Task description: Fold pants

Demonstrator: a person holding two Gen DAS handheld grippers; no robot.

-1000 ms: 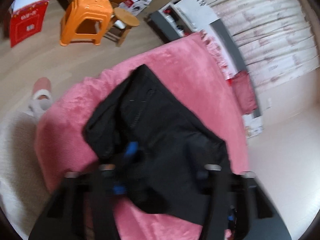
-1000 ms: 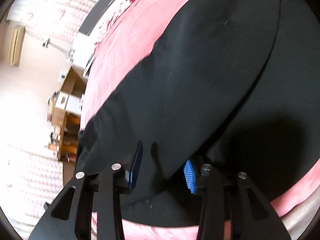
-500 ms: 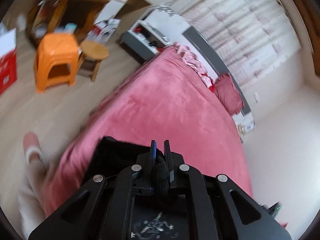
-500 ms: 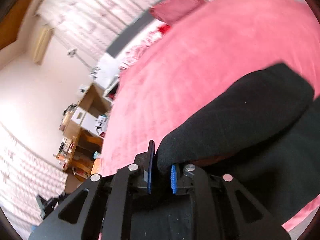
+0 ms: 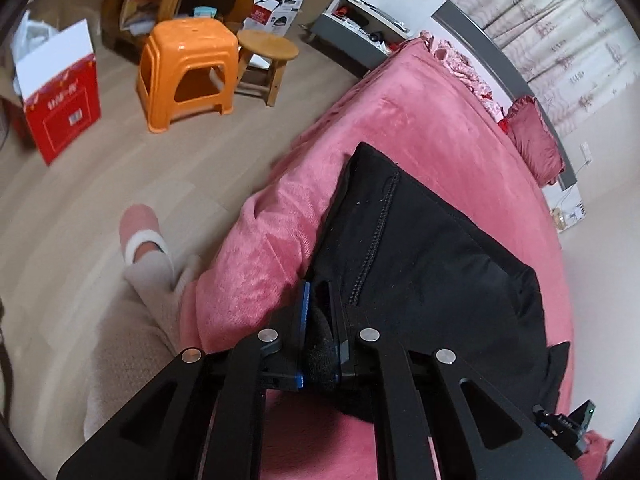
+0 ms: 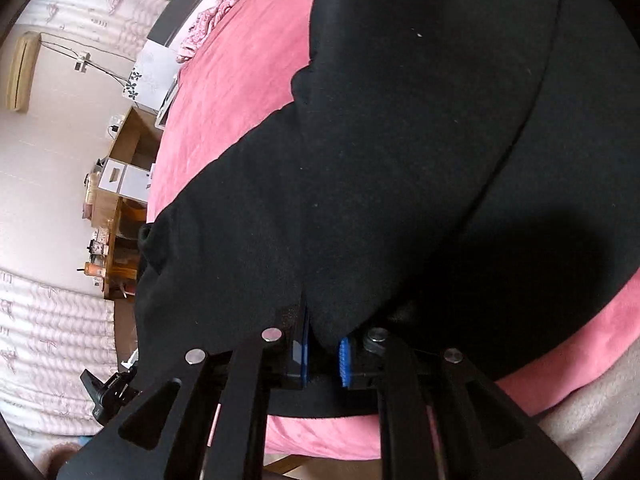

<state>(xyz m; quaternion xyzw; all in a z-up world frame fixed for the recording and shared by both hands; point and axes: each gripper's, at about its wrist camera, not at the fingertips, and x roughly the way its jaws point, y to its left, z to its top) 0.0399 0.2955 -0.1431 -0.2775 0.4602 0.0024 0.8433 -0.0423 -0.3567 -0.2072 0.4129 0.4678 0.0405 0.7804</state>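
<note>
Black pants [image 5: 420,248] lie folded on a pink blanket [image 5: 420,128] that covers the bed. My left gripper [image 5: 320,312] is shut on a bunched bit of black cloth at the pants' near left corner, close to the bed's edge. In the right wrist view the pants [image 6: 400,140] fill most of the picture, with a rounded fold lying over a lower layer. My right gripper [image 6: 324,344] is shut on the near end of that fold, with cloth pinched between its blue pads. The pink blanket [image 6: 240,60] shows beyond and below the pants.
On the wooden floor left of the bed stand an orange plastic stool [image 5: 188,72], a round wooden stool [image 5: 268,52] and a red box [image 5: 60,112]. A person's foot in a pink slipper [image 5: 140,228] is beside the bed. A red pillow [image 5: 536,140] lies at the far end.
Both grippers stood open around the pants' near edge a second ago and are now shut on the cloth. They swung up with it half a second ago and have come back down.
</note>
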